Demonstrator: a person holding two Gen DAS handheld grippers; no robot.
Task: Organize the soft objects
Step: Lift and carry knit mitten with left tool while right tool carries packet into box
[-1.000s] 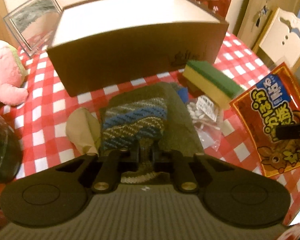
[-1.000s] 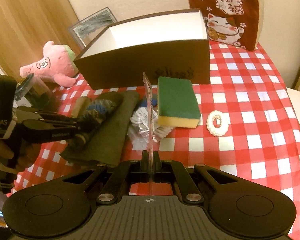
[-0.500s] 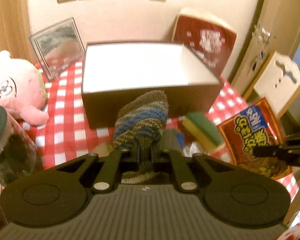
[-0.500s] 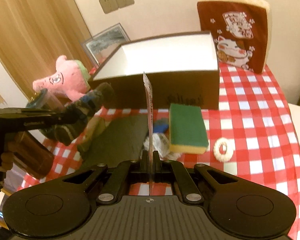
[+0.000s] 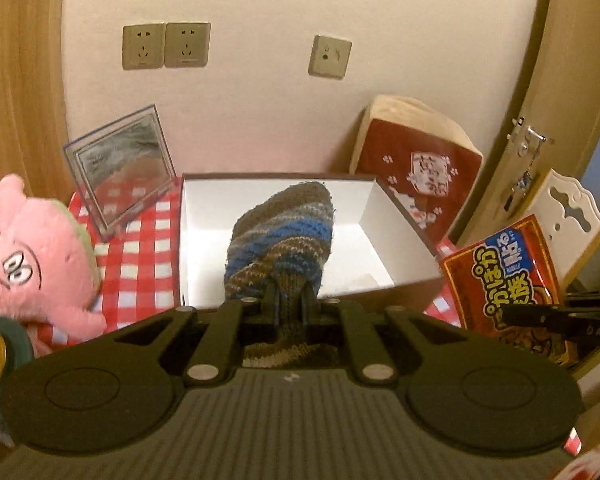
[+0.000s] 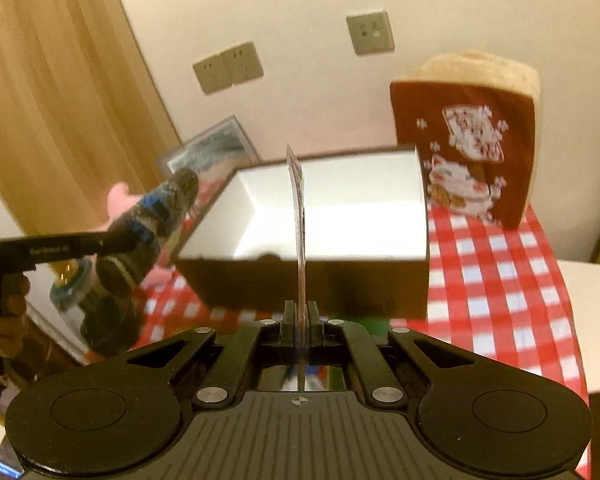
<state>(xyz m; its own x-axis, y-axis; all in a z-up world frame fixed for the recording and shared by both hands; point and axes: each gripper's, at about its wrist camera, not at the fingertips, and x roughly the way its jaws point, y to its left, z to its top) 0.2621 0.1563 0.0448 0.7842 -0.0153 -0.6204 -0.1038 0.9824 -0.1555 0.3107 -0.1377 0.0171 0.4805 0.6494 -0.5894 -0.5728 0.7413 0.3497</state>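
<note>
gripping a knitted sock (image 5: pixel 284 236) above the box (image 5: pixel 404 220) rim, left tool (image 5: pixel 290 300), right tool (image 6: pixel 300 320) clamping a snack packet (image 6: pixel 298 216)

1. The open box (image 5: pixel 404 236) sits on the table (image 5: pixel 140 256), far side toward the wall.
2. The picture frame (image 5: pixel 120 164) leans behind the box's left corner.
3. The plush toy (image 5: pixel 36 256) lies left of the box, nearer than the frame.
4. The cushion (image 6: pixel 468 148) stands at the box's far right, seemingly against the wall.
5. The knitted sock (image 5: pixel 280 240) hangs before the box opening.
6. The snack packet (image 5: pixel 508 284) is right of the box.
7. A jar (image 6: pixel 70 284) sits near left, blurred.
</note>
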